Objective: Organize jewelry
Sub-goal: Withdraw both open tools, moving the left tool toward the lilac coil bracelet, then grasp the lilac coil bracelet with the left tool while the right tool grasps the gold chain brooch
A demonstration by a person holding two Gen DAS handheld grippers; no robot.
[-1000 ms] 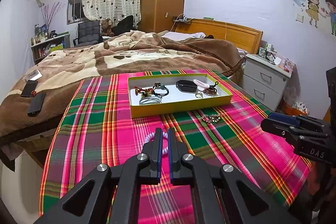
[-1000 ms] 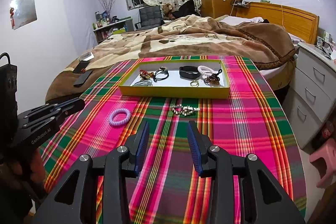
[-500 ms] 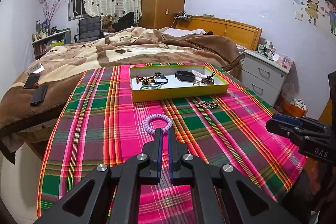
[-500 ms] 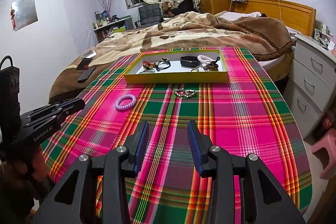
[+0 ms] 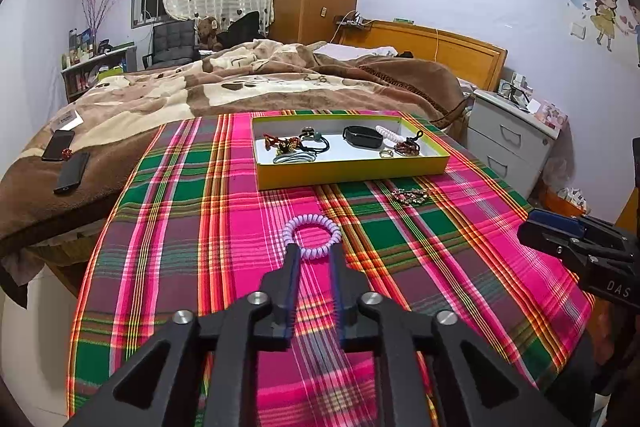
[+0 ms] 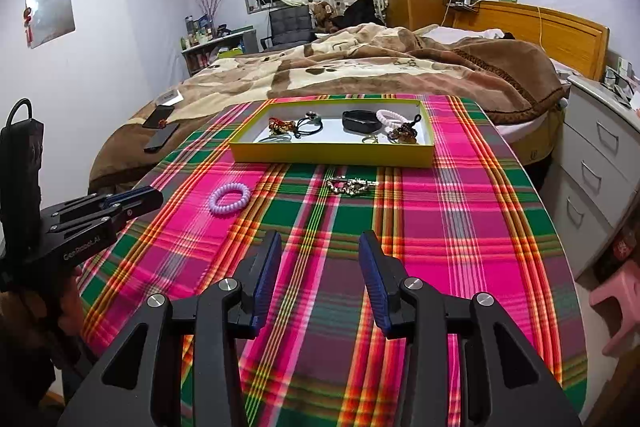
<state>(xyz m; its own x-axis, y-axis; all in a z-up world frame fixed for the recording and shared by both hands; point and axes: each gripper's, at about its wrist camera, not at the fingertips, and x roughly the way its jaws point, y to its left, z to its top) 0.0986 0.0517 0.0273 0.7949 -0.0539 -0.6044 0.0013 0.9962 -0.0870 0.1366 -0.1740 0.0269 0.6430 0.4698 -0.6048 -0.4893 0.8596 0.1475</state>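
A lilac spiral hair tie [image 5: 312,235] lies on the plaid cloth, also in the right wrist view [image 6: 229,197]. My left gripper [image 5: 314,251] is open, its fingertips just short of the tie's near rim. A beaded bracelet [image 5: 409,195] lies loose in front of the yellow tray [image 5: 352,169]; it also shows in the right wrist view [image 6: 347,185]. The tray [image 6: 332,153] holds several pieces: hair ties, a black band, a white bracelet, rings. My right gripper [image 6: 318,247] is open and empty, above the cloth well short of the bracelet.
The plaid-covered table [image 6: 460,227] stands against a bed with a brown blanket [image 5: 224,95]. Two phones [image 5: 66,155] lie on the blanket at left. A white nightstand [image 5: 508,143] stands to the right. A pink stool [image 6: 616,303] sits by the table's right edge.
My left gripper has opened and pulled back and up from the lilac hair tie. The right gripper has also drawn back a little, still open.
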